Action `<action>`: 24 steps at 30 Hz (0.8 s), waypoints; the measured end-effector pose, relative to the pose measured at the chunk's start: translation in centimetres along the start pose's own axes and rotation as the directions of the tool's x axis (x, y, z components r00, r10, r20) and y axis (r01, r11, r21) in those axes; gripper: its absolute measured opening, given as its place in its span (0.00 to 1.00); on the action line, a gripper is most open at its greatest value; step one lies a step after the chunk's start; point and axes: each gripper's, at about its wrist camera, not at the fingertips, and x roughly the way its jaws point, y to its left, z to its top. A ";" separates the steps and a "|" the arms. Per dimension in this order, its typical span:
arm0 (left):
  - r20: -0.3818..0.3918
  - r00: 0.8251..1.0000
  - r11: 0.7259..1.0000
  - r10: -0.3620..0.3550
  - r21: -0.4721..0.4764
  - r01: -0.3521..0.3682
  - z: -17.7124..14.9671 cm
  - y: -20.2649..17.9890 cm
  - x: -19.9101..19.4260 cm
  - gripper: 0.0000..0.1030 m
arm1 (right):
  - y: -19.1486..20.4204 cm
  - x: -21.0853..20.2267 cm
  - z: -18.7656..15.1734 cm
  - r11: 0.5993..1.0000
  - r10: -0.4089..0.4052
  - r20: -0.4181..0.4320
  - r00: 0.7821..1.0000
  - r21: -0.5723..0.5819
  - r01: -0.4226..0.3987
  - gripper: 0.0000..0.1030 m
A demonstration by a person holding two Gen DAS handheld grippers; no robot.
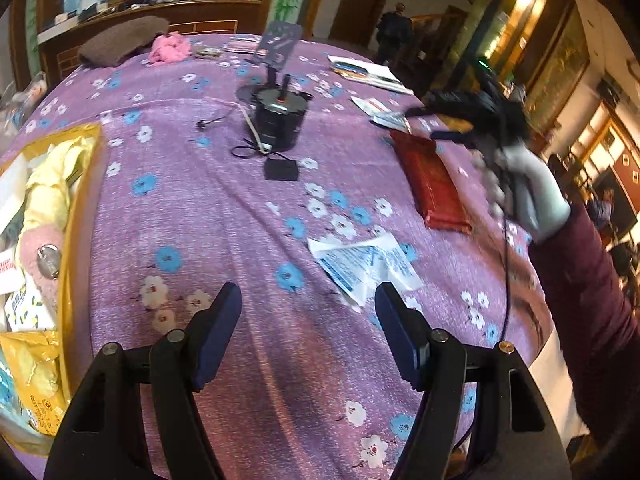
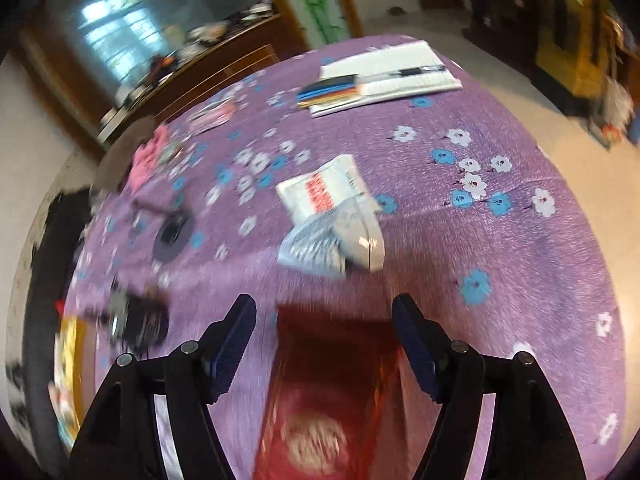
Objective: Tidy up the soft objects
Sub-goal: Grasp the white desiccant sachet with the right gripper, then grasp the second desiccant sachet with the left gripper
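both tongs are spread wide and hold nothing. the left tongs [image 1: 308, 312] hang low over the near middle of the bench [image 1: 248, 216], which is covered in a purple flowered cloth, with bare cloth between the pads; that looks like a waiting posture, parked beside the yellow-rimmed bin [image 1: 78, 208] at the left edge, where soft yellow and pink pieces already lie.

the right tongs [image 2: 324, 316], seen from the left view held up in a gloved right hand [image 1: 528, 196] over the right edge, point down at the red packet [image 2: 332, 392] directly beneath them and toward the crinkled white pouches [image 2: 328, 216] just beyond. the view is smeared, so the arm seems to be in motion; which item it wants i cannot tell.

soft things left to sort sit well apart: a pink fluffy piece [image 1: 170, 49] and a brown cushion [image 1: 120, 40] at the far left corner, and a crumpled blue-printed wrapper [image 1: 360, 260] just beyond the left tongs. the black motor [image 1: 280, 120] mid-bench is hard, likely not part of it.
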 end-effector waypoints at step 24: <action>-0.123 0.992 0.912 0.037 0.410 0.017 2.5 -7.1 8.4 0.70 | -2.2 -5.4 -3.3 0.986 0.163 0.078 0.983 -0.054 -0.159 0.48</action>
